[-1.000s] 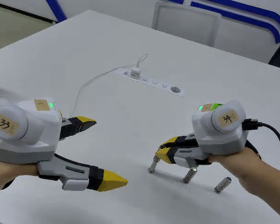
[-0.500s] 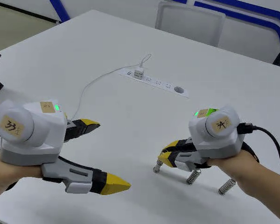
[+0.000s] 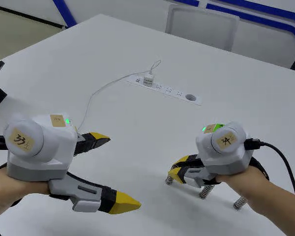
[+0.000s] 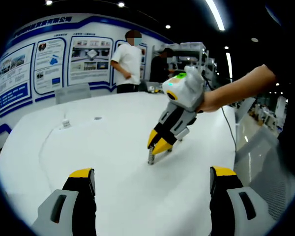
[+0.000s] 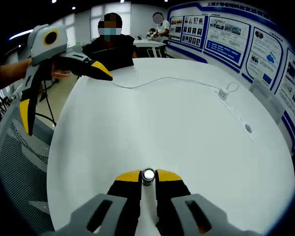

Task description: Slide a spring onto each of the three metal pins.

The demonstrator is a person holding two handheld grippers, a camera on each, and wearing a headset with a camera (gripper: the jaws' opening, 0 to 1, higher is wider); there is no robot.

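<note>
The right hand-held gripper (image 3: 175, 172) is lowered to the white desk (image 3: 137, 123), its yellow-tipped jaws closed around the leftmost pin (image 3: 169, 180) of a row of three. In the right gripper view the pin's shiny round top (image 5: 148, 174) sits pinched between the two jaw tips. The left gripper view shows coils on that pin (image 4: 150, 157) just below the right hand-held gripper's tips (image 4: 159, 143). To its right stand the middle spring (image 3: 205, 191) and, further right, the end spring (image 3: 240, 202), each upright on the desk and partly hidden by the person's hand. The left hand-held gripper (image 3: 113, 171) hovers well apart from the row, jaws spread wide and gripping nothing. Further back lies a power strip (image 3: 169, 91) with a white cable (image 3: 96, 94).
</note>
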